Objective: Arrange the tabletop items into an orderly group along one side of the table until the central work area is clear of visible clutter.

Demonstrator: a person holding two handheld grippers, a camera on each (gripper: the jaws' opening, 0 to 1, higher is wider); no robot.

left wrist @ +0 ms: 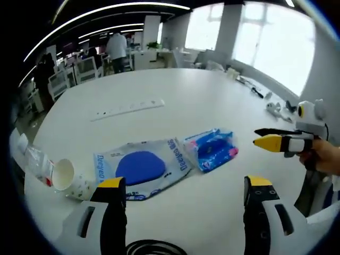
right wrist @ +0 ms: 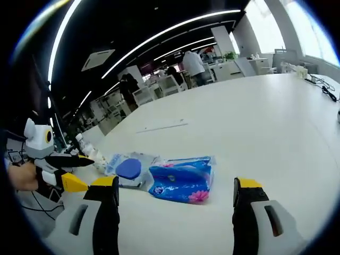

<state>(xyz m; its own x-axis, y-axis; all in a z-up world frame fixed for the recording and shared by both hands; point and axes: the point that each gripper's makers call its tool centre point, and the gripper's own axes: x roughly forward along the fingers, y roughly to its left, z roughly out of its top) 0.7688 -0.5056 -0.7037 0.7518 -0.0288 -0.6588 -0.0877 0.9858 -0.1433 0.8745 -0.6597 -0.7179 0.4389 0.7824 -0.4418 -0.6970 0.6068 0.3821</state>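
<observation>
My left gripper [left wrist: 186, 188] has two broad fingers [left wrist: 112, 212] with white bodies, black inner faces and yellow caps at the tips; each white shell carries a dark oblong slot. A black cable loops at the base between them. My right gripper [right wrist: 175, 191] is built the same way, white shells with slots, black fingers [right wrist: 106, 212] and yellow tips. Seen from the side, each gripper is a white housing with a pointed yellow-and-black beak. A hand [left wrist: 321, 156] wraps the white handle.

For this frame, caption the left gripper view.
Open left tool faces a paper cup, a blue-pad packet and a tissue pack.
</observation>
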